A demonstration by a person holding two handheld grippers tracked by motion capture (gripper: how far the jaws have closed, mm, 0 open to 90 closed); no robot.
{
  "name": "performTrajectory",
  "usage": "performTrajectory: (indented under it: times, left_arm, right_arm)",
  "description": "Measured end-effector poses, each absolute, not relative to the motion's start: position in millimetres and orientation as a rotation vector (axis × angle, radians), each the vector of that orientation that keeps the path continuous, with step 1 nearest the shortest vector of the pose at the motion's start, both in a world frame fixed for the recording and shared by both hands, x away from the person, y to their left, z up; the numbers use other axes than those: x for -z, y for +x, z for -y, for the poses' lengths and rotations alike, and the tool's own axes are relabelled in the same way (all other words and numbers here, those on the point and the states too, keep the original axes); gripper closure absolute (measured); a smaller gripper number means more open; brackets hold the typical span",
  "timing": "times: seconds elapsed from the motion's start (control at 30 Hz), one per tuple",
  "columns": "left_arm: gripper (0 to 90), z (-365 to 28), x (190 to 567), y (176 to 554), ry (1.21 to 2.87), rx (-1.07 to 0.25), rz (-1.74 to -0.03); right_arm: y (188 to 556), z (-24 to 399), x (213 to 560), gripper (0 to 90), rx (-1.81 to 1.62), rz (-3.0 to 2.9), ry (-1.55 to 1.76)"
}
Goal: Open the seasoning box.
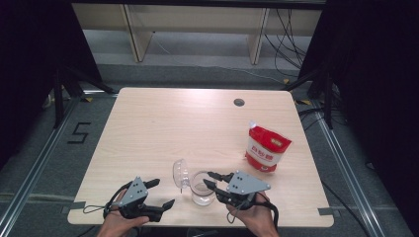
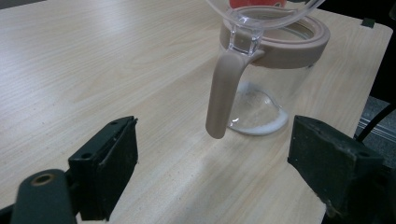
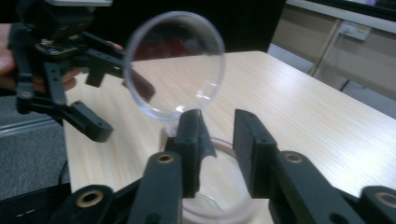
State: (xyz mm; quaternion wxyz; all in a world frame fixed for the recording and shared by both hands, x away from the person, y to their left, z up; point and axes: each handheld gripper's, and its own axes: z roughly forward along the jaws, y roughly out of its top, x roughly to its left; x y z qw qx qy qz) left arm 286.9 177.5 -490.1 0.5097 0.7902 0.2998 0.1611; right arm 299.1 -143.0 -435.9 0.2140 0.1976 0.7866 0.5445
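Note:
A clear glass jar [image 1: 201,193] with a beige rim and handle [image 2: 222,93] stands near the table's front edge. Its clear round lid [image 1: 180,173] is flipped up on the left side. A little white powder [image 2: 261,127] lies in the bottom. My right gripper [image 1: 211,179] reaches in from the right, its jaws a small gap apart over the jar's rim [image 3: 219,196] with nothing between them [image 3: 219,120]. The lid [image 3: 175,65] stands just beyond those jaws. My left gripper [image 1: 163,192] rests left of the jar, wide open and empty [image 2: 215,154], facing the handle.
A red and white pouch [image 1: 267,148] stands upright to the right of the jar, behind my right hand. A dark round hole [image 1: 239,102] sits near the table's far edge. Bare wood table [image 1: 163,128] stretches behind the jar.

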Motion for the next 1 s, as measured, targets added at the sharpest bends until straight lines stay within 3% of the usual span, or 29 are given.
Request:
performTrajectory:
  times: [0.33,0.57,1.0]
  left_arm:
    - [15.2,-176,490,289,1.899,-0.379,-0.730]
    - [15.2,-174,490,292,1.921,-0.388,-0.705]
    - [15.2,-174,490,290,1.916,-0.386,-0.729]
  right_arm:
    - [309,186,438,48.1,-1.521,-2.102,0.699]
    - [314,206,446,43.1,-1.533,-2.079,0.767]
    - [304,235,452,41.8,-1.504,-2.017,0.850]
